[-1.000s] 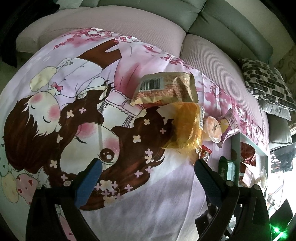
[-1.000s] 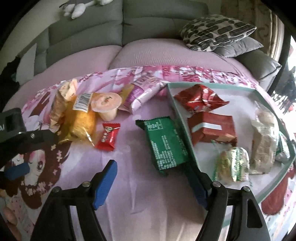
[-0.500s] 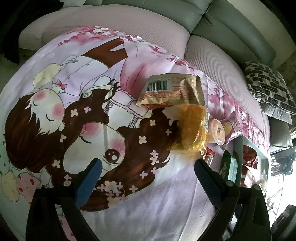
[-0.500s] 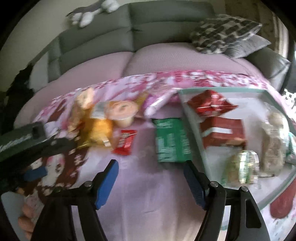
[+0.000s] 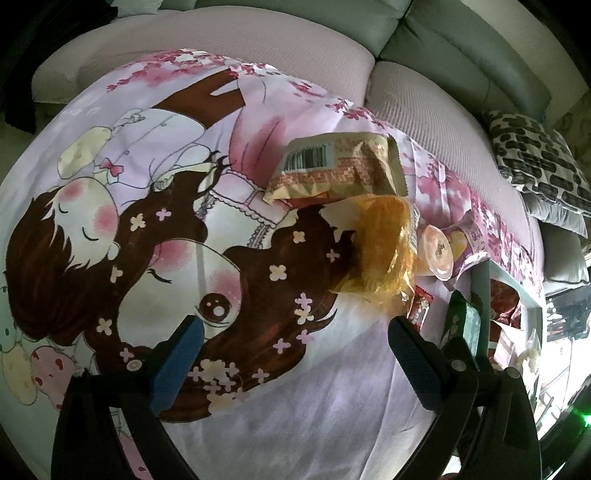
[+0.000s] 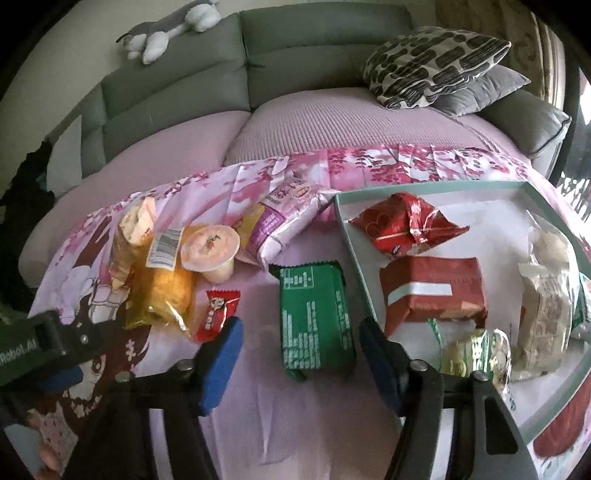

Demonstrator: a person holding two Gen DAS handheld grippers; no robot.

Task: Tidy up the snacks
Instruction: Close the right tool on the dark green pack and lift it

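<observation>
— Snacks, left wrist view?
— Clustered at two o'clock: tan barcode packet (image 5: pixel 338 168), yellow bag (image 5: pixel 380 247) touching below it, jelly cup (image 5: pixel 437 251) just beside at three o'clock. Small red candy (image 5: pixel 419 308) and green packet (image 5: pixel 463 325) near the right finger, partly hidden behind it.
— Left gripper (image 5: pixel 291 350)?
— Spread wide, holding nothing, touching nothing. Hovering over the cartoon-print sheet (image 5: pixel 166 229). Grey sofa (image 5: pixel 461 55) at twelve, patterned cushion (image 5: pixel 535 158) at two.
— Right wrist view?
— Green packet (image 6: pixel 316 314) dead centre, flat on the sheet, just beside the tray wall (image 6: pixel 354 254). Red candy (image 6: pixel 218 308) at nine o'clock of it; yellow bag (image 6: pixel 162 291), jelly cup (image 6: pixel 212 249) and pink bag (image 6: pixel 284 218) further toward ten and eleven. Inside the tray: red foil bag (image 6: pixel 406 225), red box (image 6: pixel 432 291), pale wrapped snacks at three.
— Right gripper (image 6: pixel 301 347)?
— Wide apart, fingers either side of the green packet's near end, not touching. Left gripper body (image 6: pixel 48 343) at eight o'clock. Plush toy (image 6: pixel 170 26) atop the sofa back.
</observation>
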